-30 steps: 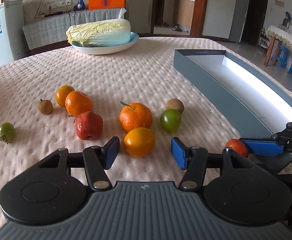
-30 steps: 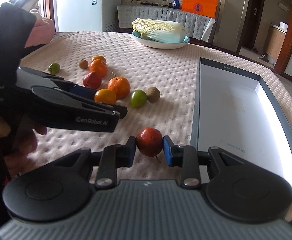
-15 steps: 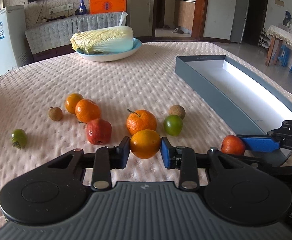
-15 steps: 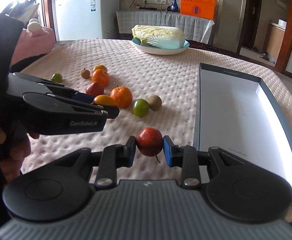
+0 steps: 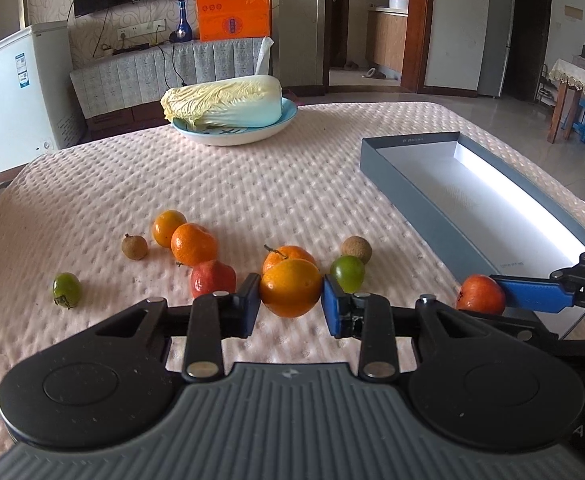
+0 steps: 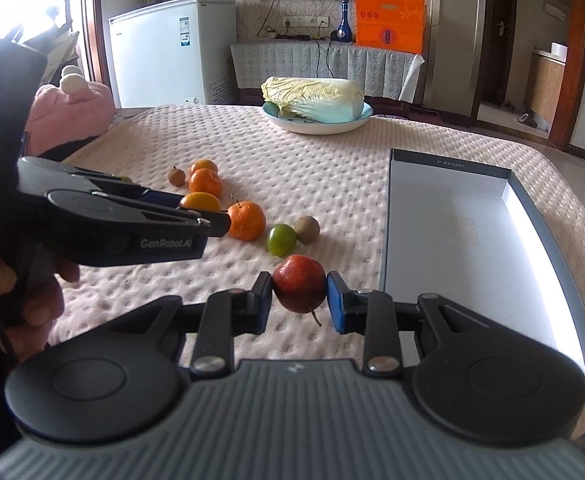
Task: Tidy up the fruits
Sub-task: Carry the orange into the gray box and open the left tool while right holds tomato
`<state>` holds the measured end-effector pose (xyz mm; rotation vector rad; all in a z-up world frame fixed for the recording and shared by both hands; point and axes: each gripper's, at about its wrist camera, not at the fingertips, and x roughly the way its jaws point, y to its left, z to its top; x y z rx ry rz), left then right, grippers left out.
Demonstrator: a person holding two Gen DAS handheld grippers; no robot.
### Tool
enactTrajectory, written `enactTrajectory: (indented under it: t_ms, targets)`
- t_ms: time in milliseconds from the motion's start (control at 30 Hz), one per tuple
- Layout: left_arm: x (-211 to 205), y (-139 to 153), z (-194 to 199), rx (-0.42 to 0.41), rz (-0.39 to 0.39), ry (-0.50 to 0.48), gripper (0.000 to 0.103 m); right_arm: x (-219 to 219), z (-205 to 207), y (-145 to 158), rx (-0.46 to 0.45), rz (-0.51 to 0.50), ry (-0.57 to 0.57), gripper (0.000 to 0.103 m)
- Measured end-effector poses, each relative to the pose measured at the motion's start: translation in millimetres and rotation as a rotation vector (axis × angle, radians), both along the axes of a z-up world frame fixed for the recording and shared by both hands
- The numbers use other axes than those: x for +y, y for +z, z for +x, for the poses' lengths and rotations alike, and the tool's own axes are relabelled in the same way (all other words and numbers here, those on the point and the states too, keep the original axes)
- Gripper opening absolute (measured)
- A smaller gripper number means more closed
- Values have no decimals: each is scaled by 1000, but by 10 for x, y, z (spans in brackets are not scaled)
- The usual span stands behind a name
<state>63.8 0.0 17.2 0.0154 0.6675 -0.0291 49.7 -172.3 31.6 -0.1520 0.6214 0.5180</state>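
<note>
My left gripper [image 5: 291,303] is shut on a smooth orange [image 5: 290,288] and holds it above the pink tablecloth. My right gripper [image 6: 299,298] is shut on a small red fruit [image 6: 299,289] with a stem, lifted just left of the grey box's near corner. The red fruit also shows in the left wrist view [image 5: 480,294], and the orange in the right wrist view [image 6: 200,202]. The grey box [image 5: 408,184] with a white inside lies open on the right. Several fruits remain on the cloth: a stemmed orange [image 5: 288,254], a green fruit [image 5: 347,273], a red fruit [image 5: 212,279].
Two oranges [image 5: 193,243], two brown longans [image 5: 134,246] and a second green fruit [image 5: 67,290] lie left of centre. A blue plate [image 5: 232,134] with a napa cabbage stands at the far side. A white freezer [image 6: 160,48] is beyond the table.
My left gripper closed on the smooth orange and lifted it off the cloth. My right gripper raised the red fruit slightly, staying beside the box.
</note>
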Motion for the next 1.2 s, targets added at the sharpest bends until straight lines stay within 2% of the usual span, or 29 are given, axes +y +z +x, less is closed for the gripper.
enactTrajectory:
  t_ms: [833, 1200]
  targets:
    - [-722, 117, 70, -46, -19, -83, 38, -622, -2, 160, -41, 60, -111, 33]
    - [-1067, 172, 264, -64, -51, -142, 38, -924, 60, 105, -7, 40, -228, 33]
